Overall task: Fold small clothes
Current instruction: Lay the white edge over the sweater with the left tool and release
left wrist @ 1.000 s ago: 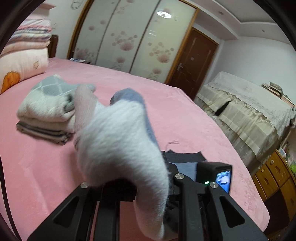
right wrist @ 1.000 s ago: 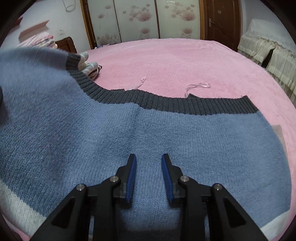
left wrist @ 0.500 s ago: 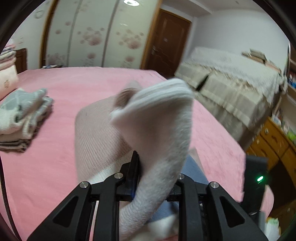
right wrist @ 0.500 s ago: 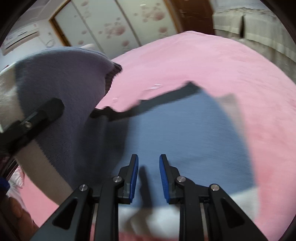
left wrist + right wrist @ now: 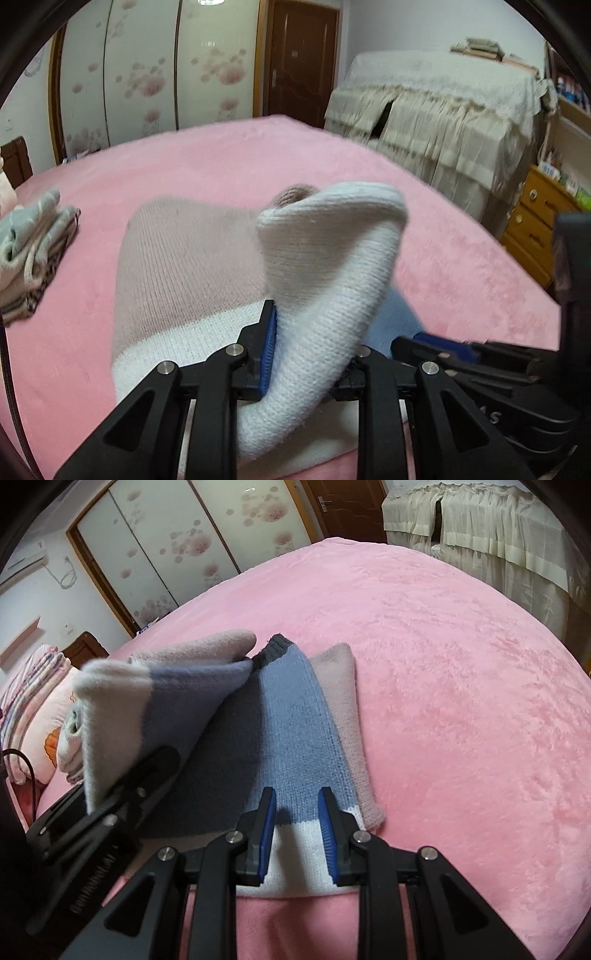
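A small knit sweater (image 5: 177,266) in pink, white and blue lies on the pink bed (image 5: 221,162). My left gripper (image 5: 314,350) is shut on its white hem (image 5: 332,258), which stands up in a curled fold above the jaws. In the right wrist view the lifted flap (image 5: 166,686) hangs over the left half of the sweater (image 5: 291,731), with the left gripper (image 5: 147,771) under it. My right gripper (image 5: 297,827) hovers over the white band at the near edge, its jaws a little apart with nothing between them. It also shows low on the right as the right gripper (image 5: 443,345).
A stack of folded clothes (image 5: 33,251) sits at the left of the bed, with pillows and bedding (image 5: 29,701) behind it. A cloth-draped piece of furniture (image 5: 443,122) and wooden drawers (image 5: 535,221) stand beyond the bed's right edge.
My left gripper has swung the held hem sideways over the sweater and rolled. The sweater, spread wide before, now lies as a narrow strip under my right gripper.
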Motion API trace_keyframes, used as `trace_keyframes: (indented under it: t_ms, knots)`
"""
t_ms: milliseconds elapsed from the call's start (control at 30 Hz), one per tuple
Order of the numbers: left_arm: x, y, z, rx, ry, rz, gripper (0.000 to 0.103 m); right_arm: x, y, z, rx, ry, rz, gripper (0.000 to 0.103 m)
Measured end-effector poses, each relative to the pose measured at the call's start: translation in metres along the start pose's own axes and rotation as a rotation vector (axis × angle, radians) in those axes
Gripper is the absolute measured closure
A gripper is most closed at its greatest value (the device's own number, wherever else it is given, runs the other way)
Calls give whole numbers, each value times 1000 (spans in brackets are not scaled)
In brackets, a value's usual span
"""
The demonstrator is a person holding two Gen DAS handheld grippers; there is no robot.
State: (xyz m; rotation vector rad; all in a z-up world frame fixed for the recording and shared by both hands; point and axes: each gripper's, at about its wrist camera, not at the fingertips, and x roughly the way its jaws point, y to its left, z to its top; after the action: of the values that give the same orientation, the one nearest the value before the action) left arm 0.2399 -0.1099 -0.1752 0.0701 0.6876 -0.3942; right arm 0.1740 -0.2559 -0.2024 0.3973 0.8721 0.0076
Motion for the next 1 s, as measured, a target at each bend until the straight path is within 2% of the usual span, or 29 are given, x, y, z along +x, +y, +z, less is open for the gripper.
trace_keyframes:
  t_ms: [100, 333, 500, 533, 600, 667, 733, 800, 867, 933, 1000]
  knots:
    - [-10, -8, 7, 7, -35, -39, 82, -13, -5, 0, 1, -22, -8, 80]
    - [-2, -40, -11, 65, -4, -79, 82, -27, -30, 2, 28, -34, -63, 80]
    - [11, -50, -29, 154, 31, -41, 80, -27, -41, -5, 35, -10, -94, 80]
    - [10, -50, -31, 161, 38, -34, 78, -28, -42, -6, 38, -6, -93, 79]
    - [5, -49, -29, 158, 45, -44, 65, -31, -42, -6, 41, -7, -90, 80]
    - [-3, -45, -25, 137, 60, -81, 37, -36, -42, -2, 41, -11, -79, 79]
    - [-17, -41, -22, 112, 50, -100, 30, -42, -41, 2, 47, -18, -50, 79]
    - [-36, -36, -20, 96, 47, -143, 30, -49, -37, 5, 50, -30, -23, 77]
    - [-53, -28, -20, 77, 30, -153, 30, -58, -34, 8, 56, -42, 17, 73]
    - [-73, -14, -23, 50, -2, -126, 29, -67, -31, 10, 62, -53, 69, 63]
    - [-84, 1, -25, 13, -16, -81, 28, -74, -24, 11, 50, -63, 102, 58]
